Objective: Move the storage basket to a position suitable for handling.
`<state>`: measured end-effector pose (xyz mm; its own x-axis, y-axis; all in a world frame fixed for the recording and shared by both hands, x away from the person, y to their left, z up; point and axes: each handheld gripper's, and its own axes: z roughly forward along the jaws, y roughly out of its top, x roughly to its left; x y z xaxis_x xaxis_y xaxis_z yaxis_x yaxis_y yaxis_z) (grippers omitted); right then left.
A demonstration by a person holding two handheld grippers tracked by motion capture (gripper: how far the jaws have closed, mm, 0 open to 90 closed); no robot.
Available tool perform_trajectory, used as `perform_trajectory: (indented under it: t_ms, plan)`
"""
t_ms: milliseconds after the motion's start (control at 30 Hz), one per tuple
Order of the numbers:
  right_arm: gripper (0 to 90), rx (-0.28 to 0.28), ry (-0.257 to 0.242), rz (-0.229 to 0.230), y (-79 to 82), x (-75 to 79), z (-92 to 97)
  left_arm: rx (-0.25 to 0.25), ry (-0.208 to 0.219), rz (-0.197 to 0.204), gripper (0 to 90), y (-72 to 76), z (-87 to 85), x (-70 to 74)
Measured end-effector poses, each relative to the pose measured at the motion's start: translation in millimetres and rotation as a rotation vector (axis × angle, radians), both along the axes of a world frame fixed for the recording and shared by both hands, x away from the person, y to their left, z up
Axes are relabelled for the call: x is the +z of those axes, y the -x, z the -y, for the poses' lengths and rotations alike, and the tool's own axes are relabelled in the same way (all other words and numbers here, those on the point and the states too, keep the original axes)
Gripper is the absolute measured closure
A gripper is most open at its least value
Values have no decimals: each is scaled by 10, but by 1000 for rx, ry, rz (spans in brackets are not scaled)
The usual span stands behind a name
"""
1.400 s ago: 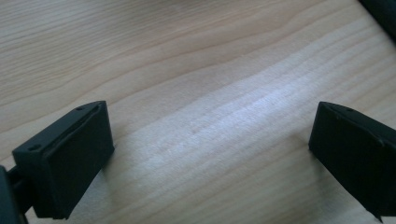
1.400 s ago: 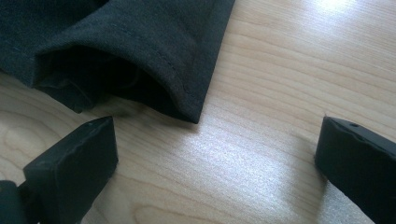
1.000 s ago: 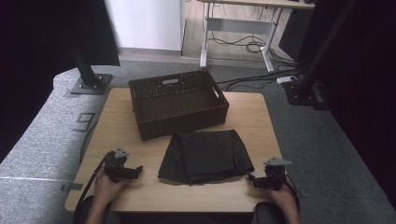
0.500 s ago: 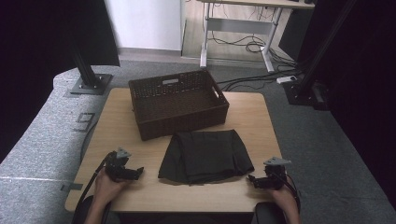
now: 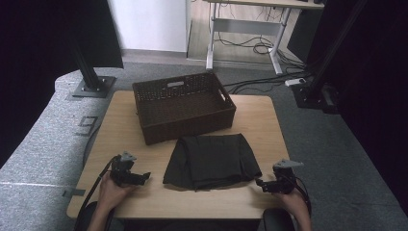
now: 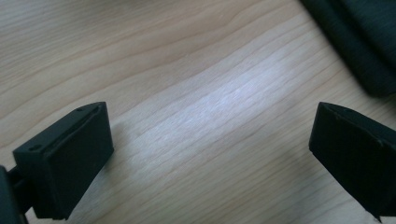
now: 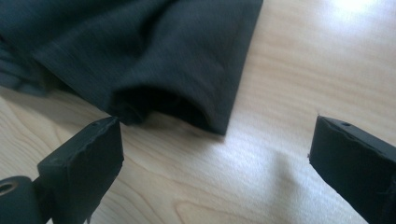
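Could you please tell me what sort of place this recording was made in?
Probably a lab or office recording station: a light wooden table stands on grey carpet between black stands, with a white-framed desk and loose floor cables behind.

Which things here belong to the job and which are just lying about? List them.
In the job:
- folded dark cloth
- wicker basket
- left claw, open
- right claw, open

Lying about:
- desk frame beyond the table
- cables on the floor

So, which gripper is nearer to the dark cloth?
The right gripper: its jaws nearly reach the folded dark cloth. The left gripper has bare table before it.
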<state>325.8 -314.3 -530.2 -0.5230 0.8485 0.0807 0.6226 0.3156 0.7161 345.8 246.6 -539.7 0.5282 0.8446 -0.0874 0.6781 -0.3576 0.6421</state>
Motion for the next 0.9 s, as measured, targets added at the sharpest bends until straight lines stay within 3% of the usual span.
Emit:
perform_trajectory:
  t_ms: [167,333,900]
  plan:
    - [29,5,-37,20,-34,108,-4,-16,42,9,4,-15,62,45]
    - [29,0,-49,41,-89,205,-9,-41,34,29,10,-43,149,91]
    - [30,9,-13,63,-461,334,-196,-137,26,81,56,-351,667,284]
